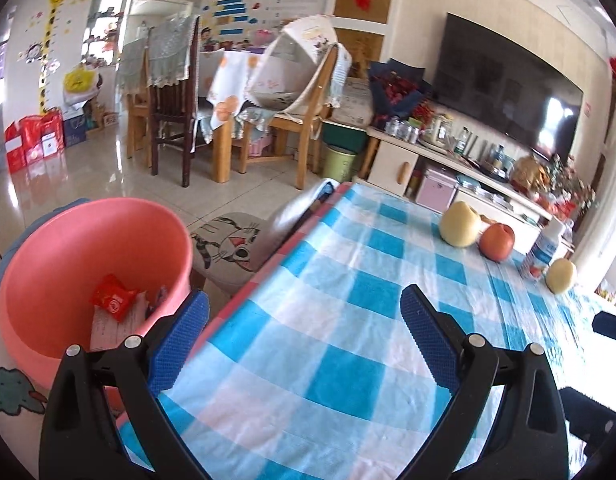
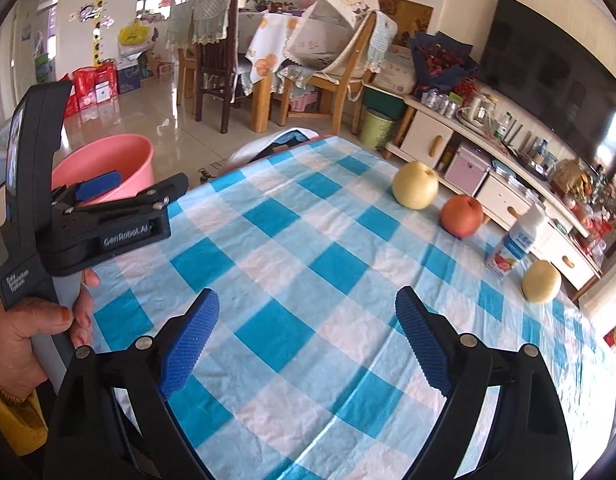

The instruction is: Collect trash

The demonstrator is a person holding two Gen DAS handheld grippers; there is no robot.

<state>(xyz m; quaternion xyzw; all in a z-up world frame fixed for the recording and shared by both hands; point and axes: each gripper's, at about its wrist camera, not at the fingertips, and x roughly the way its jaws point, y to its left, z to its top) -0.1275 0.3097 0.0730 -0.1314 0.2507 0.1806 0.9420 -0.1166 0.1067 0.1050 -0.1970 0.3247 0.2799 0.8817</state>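
Note:
A pink plastic bin [image 1: 87,248] stands on the floor at the table's left edge. It holds a red wrapper [image 1: 112,298] and paper scraps [image 1: 107,326]. My left gripper [image 1: 303,312] is open and empty, hovering over the table edge beside the bin. It also shows in the right wrist view [image 2: 119,196], held by a hand, with the bin [image 2: 107,164] behind it. My right gripper [image 2: 308,312] is open and empty above the blue checked tablecloth [image 2: 308,240].
Two yellow pears [image 2: 415,185] [image 2: 541,276], a red apple [image 2: 462,216] and a small bottle [image 2: 516,246] stand at the table's right side. A cat-print stool [image 1: 231,248] is beside the bin. Chairs, a dining table and a TV cabinet stand beyond.

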